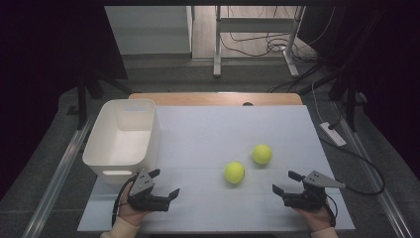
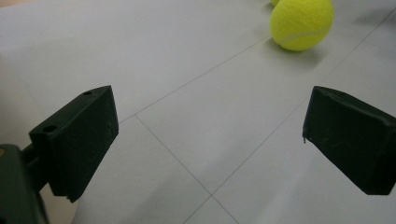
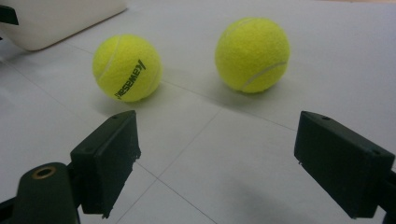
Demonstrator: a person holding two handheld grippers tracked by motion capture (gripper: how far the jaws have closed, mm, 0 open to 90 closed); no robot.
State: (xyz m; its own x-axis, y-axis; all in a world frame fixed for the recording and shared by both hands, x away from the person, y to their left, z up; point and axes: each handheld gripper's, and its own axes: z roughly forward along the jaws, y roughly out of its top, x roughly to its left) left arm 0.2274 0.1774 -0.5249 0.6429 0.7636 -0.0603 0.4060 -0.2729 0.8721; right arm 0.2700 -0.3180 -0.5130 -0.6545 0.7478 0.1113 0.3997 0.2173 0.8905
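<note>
two tennis balls (image 1: 234, 172) apart, lettering on nearer ball (image 3: 127, 68) in right gripper view

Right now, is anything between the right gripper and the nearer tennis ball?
Nothing visible. The right gripper has its jaws open with bare table ahead, up to the nearer tennis ball. The second ball sits apart, beside it.
</note>
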